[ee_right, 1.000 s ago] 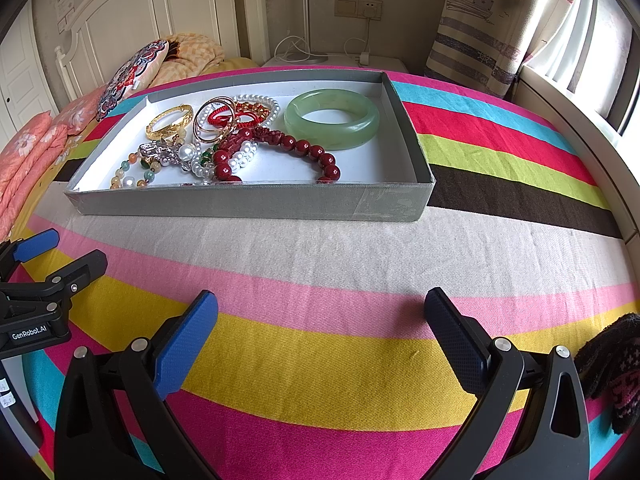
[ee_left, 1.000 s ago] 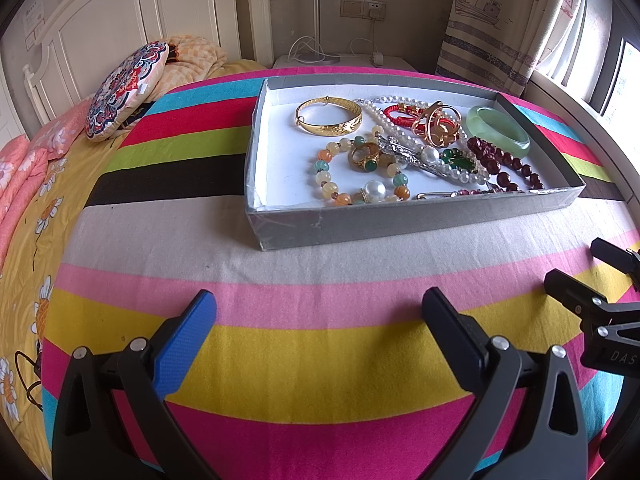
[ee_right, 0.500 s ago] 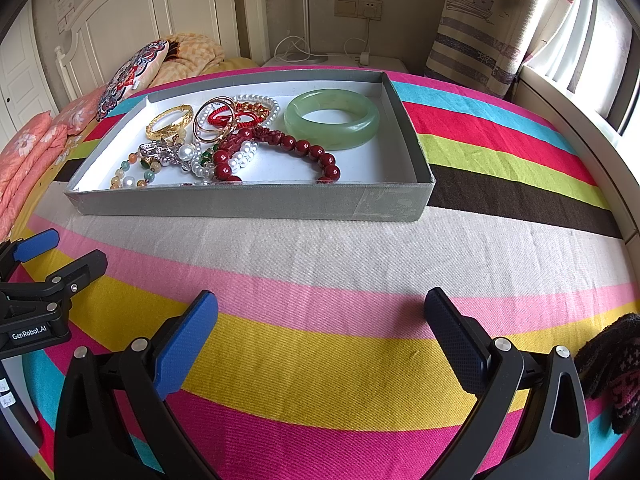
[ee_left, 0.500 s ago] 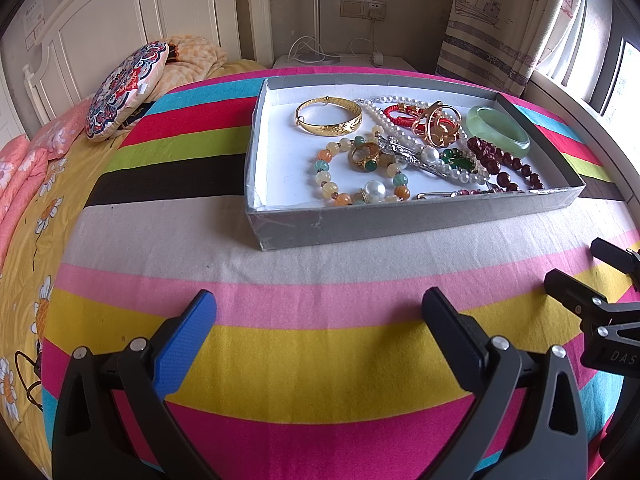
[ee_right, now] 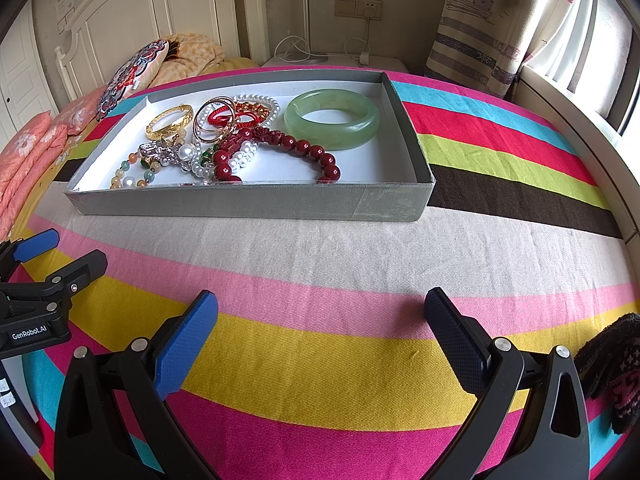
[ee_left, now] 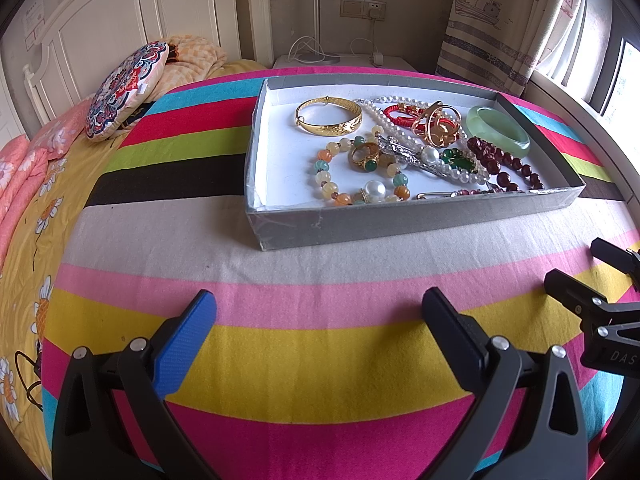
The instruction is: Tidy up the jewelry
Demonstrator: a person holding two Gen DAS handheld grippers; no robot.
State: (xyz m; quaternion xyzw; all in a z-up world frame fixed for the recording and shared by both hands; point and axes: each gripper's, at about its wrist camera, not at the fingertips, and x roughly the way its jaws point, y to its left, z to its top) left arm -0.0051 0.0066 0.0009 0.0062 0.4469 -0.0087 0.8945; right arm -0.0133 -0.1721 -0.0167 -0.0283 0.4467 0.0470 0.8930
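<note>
Striped bedspread [ee_right: 320, 248] under grey tray [ee_right: 248, 204] of jewelry; headboard [ee_left: 120, 20], curtain [ee_right: 480, 20] behind; left gripper [ee_left: 320, 312], right gripper [ee_right: 322, 312] both spread wide, empty

left gripper [ee_left: 318, 322]: black plastic frame, two long fingers, triangular cut-outs
left gripper pads: one blue textured pad [ee_left: 186, 342], one black textured pad [ee_left: 452, 336]
screws: silver round heads on each finger [ee_left: 138, 345]
right gripper [ee_right: 320, 322]: same build, blue and black pads
markings: white "GenRobot.AI" on left gripper body [ee_right: 29, 335]; partial "DAS" on right gripper body [ee_left: 622, 357]
</note>
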